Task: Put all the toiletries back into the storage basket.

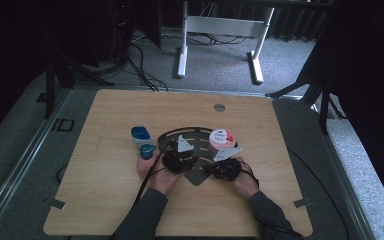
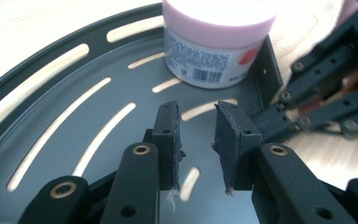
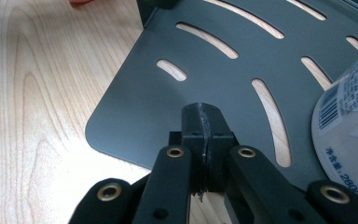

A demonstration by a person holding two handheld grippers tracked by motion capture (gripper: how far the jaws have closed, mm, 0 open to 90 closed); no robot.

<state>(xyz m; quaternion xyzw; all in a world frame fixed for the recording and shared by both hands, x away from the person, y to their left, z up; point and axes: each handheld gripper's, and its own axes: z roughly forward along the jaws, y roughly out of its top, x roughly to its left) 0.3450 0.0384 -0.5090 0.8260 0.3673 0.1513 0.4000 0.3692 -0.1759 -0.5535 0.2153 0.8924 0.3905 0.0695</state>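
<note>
nearest, both hands meet at the near corner of the dark slotted fan-shaped metal tray. right gripper fingers are pinched together there; left gripper fingers are part open, empty. white, pink-lidded tub stands straight ahead on the tray's far edge.

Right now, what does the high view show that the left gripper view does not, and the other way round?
The high view alone shows the blue-capped clear bottle lying on the light wooden table left of the rack, both of the person's hands, and the white desk frame on the grey carpet behind. The left gripper view alone shows the left claw close up, its jaws apart with nothing between them, and the barcode label on the jar. Both show the dark slotted metal corner rack and the pink-lidded white plastic jar standing on it.
</note>
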